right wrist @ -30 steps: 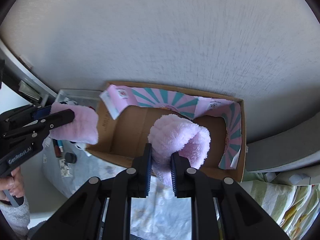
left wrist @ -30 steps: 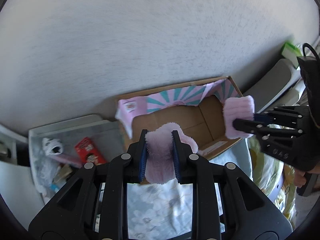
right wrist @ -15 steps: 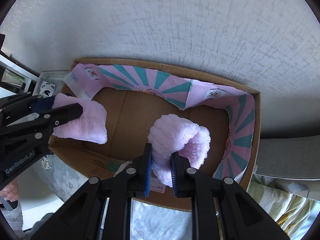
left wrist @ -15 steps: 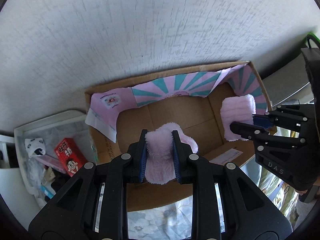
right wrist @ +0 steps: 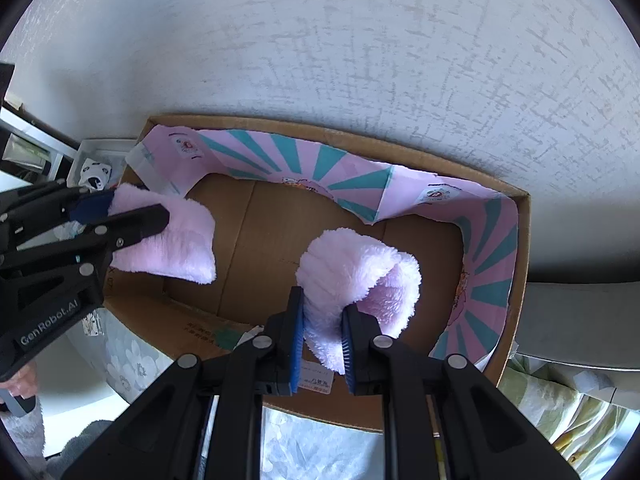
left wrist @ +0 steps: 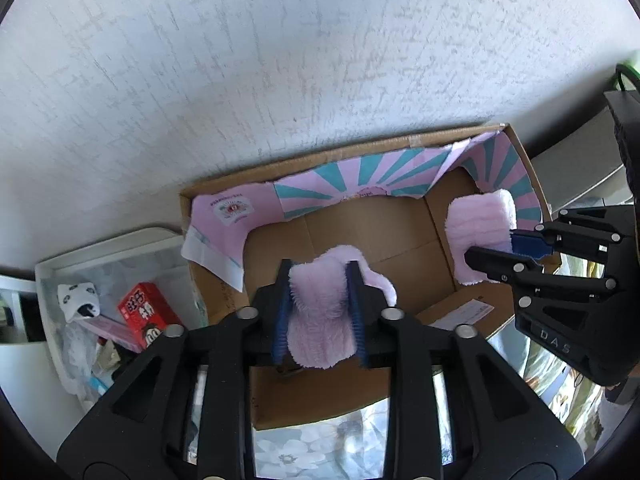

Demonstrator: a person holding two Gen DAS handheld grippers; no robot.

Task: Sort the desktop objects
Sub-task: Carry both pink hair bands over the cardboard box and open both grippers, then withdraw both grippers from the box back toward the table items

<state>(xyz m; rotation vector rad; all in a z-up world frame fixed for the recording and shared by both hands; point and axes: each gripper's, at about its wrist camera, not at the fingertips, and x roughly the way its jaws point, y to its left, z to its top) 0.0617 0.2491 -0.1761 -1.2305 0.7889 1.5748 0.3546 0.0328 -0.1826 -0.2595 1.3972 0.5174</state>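
My left gripper [left wrist: 320, 280] is shut on a fluffy pink sock [left wrist: 318, 316] and holds it over the open cardboard box [left wrist: 328, 392]. My right gripper [right wrist: 322, 304] is shut on a second fluffy pink sock [right wrist: 360, 268], held over the same box [right wrist: 516, 280]. The box has bare brown cardboard inside and a pink and teal striped paper along its back and sides. Each gripper shows in the other's view: the right one [left wrist: 492, 246] at the box's right side, the left one [right wrist: 138, 214] at its left side.
A white plastic bin [left wrist: 100, 252] stands left of the box, holding a red snack box [left wrist: 146, 312], a panda-print item [left wrist: 78, 300] and other small things. A textured white wall rises behind. Floral cloth [left wrist: 320, 440] lies under the box's front. Striped fabric [right wrist: 560, 400] lies at the right.
Both grippers have moved forward with their socks, from in front of the box to over its inside. The box now fills more of both views.
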